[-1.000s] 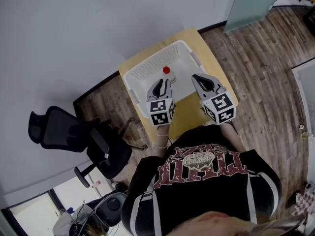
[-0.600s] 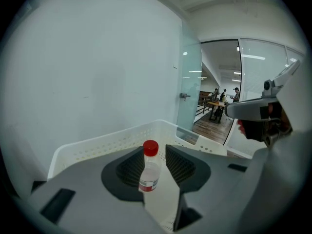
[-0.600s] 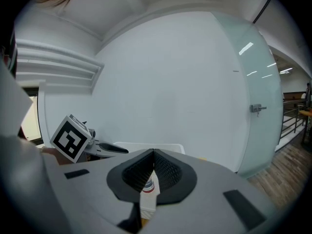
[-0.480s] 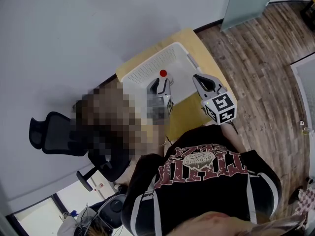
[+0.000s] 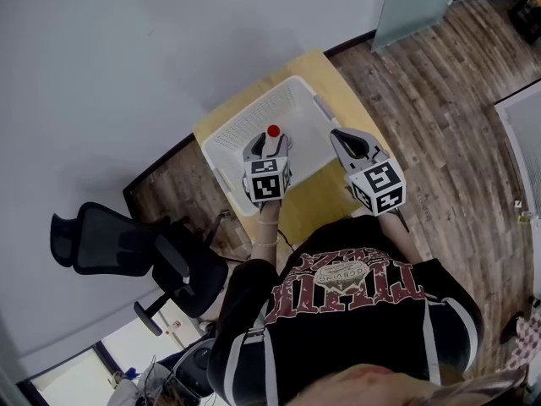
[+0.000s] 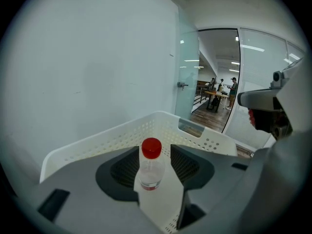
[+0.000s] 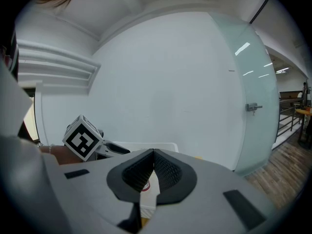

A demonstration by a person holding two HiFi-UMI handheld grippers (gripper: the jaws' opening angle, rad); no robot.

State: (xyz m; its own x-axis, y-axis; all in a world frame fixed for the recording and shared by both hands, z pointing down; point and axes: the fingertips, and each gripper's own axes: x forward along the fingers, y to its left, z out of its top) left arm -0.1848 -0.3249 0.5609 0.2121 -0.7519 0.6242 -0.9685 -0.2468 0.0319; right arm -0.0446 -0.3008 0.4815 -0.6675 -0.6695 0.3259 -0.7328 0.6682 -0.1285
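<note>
A small clear bottle with a red cap [image 5: 273, 131] stands upright in a white perforated basket [image 5: 297, 100]. My left gripper [image 5: 267, 145] is open and reaches into the basket. In the left gripper view the bottle [image 6: 150, 162] stands between the spread tips of the left gripper [image 6: 152, 152], with a gap on its right side. My right gripper [image 5: 342, 136] hovers over the basket's near right edge, shut and holding nothing. In the right gripper view the right gripper [image 7: 153, 152] has its pads pressed together, and the left gripper's marker cube [image 7: 83, 138] shows to the left.
The basket rim [image 6: 97, 138] sits on a small wooden table [image 5: 317, 193] against a white wall. A black office chair [image 5: 127, 248] stands left of the table on wood flooring. A frosted glass door [image 6: 187, 82] is to the right, and people stand far off [image 6: 222, 87].
My left gripper has moved forward into the basket, so the bottle now stands between its jaws and looks larger. The right gripper has hardly moved.
</note>
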